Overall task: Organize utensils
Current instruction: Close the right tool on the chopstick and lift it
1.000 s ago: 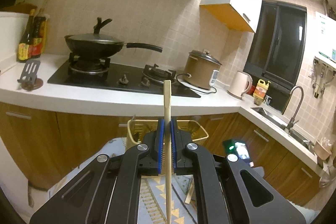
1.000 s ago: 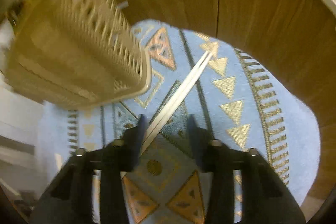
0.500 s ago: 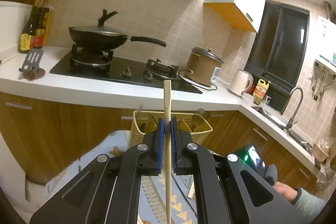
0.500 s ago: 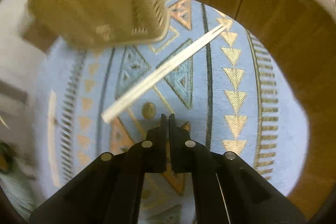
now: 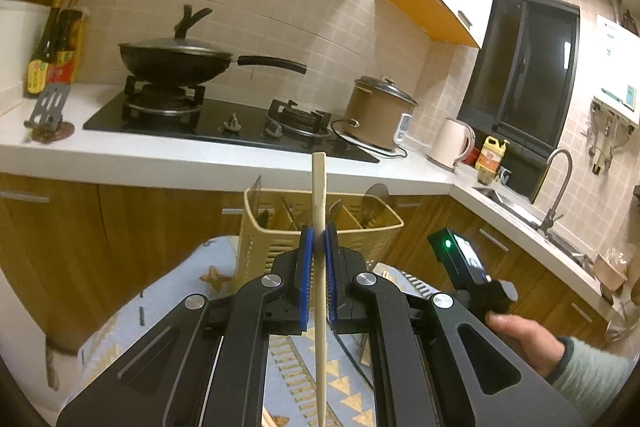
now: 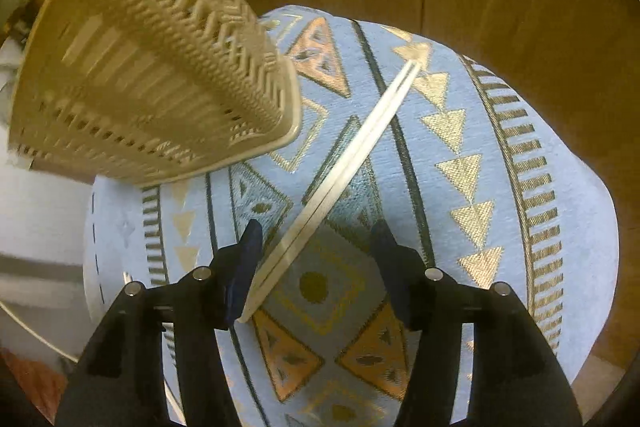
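In the left wrist view my left gripper is shut on one pale chopstick, which stands upright between the blue pads. Behind it stands the beige slotted utensil basket with several utensils in its compartments. In the right wrist view my right gripper points down at the blue patterned cloth, and its jaws are opening. A pair of pale chopsticks lies slantwise on the cloth. Its near end sits between the jaws beside the left finger, and the pads do not press on it. The basket is at the upper left.
A person's hand holds the right gripper's handle at the lower right. Beyond the table runs a white counter over wooden cabinets. It carries a stove with a wok, a rice cooker and a kettle.
The right gripper shut beside the chopstick pair with nothing in it, then opened and now has the pair's near end between its jaws. The left gripper has sunk, bringing more of the basket into view.
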`<action>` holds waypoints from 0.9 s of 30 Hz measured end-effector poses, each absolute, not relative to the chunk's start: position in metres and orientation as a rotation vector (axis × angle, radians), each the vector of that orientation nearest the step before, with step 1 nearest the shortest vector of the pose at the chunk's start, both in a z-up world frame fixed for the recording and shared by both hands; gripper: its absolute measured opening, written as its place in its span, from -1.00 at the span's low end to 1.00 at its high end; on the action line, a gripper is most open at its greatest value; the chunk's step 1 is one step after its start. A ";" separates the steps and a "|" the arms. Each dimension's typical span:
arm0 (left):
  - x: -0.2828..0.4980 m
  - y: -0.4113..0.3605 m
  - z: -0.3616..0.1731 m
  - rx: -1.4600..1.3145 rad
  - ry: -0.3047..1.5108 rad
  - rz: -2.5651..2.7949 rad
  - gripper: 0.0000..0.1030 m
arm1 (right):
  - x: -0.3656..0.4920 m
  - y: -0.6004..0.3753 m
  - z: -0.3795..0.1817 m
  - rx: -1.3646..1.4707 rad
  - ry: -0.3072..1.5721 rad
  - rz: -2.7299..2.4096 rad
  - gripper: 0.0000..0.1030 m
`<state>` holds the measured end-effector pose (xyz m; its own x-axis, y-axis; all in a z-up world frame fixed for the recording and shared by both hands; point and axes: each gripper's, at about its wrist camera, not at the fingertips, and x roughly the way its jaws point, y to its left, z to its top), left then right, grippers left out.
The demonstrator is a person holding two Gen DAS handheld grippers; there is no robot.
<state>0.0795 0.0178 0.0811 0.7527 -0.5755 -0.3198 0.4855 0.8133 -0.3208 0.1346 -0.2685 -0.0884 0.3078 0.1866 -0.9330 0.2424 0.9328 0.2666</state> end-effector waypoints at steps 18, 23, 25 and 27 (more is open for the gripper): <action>0.102 0.044 0.043 -0.369 0.469 -0.644 -0.91 | 0.152 -0.184 -0.082 0.071 1.339 -0.128 -0.77; 0.106 0.040 0.033 -0.373 0.494 -0.666 -0.91 | 0.111 -0.193 -0.074 0.040 1.325 -0.070 -0.93; 0.107 0.035 0.029 -0.360 0.507 -0.675 -0.91 | 0.088 -0.194 -0.072 0.015 1.325 -0.041 -0.94; 0.105 0.033 0.027 -0.348 0.509 -0.680 -0.91 | 0.066 -0.201 -0.075 0.009 1.342 -0.034 -0.94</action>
<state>0.1049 0.0327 0.0270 0.6643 -0.6707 -0.3299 0.5056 0.7283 -0.4626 0.0664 -0.2010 -0.0749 0.2261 -0.0195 -0.9739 0.0302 0.9995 -0.0130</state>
